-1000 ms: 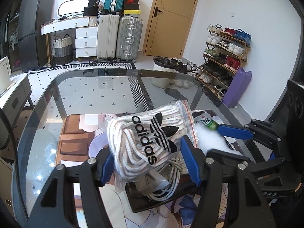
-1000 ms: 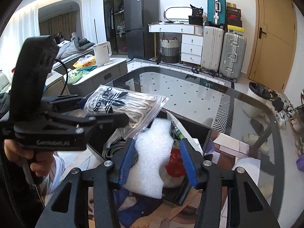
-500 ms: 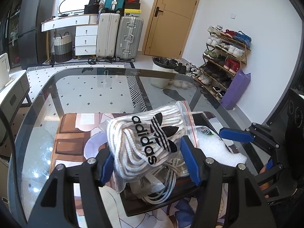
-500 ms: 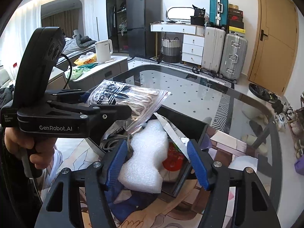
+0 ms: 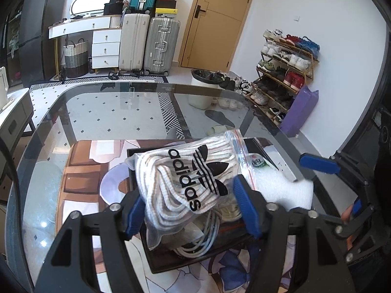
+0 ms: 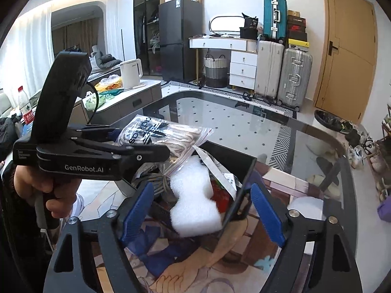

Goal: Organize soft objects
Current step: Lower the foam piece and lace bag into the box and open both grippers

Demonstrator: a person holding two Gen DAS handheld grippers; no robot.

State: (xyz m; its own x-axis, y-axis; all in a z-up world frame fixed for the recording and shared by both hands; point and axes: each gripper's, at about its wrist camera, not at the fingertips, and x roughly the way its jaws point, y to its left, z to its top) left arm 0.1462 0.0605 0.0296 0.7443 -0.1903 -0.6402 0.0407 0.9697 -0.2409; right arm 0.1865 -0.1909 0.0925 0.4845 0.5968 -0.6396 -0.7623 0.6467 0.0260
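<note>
A: Left side first?
B: Left gripper [image 5: 191,213] over the black tray [image 5: 156,256]. Zip bag of white laces [image 5: 188,183], adidas logo, sits between its blue pads [image 5: 245,210]. Jaws have just been opening; can't tell if the pads press the bag or only flank it.
A: Under the bag?
B: Coiled white cable [image 5: 207,239], in the tray.
A: Moving right?
B: White foam piece [image 6: 193,200] lies in the tray, beside the bag. Right gripper [image 6: 201,216] spread wide around it, pads clear of the foam, jaws have just been opening.
A: Surface?
B: Tray on a printed mat [image 5: 80,171] on the glass table [image 5: 110,112].
</note>
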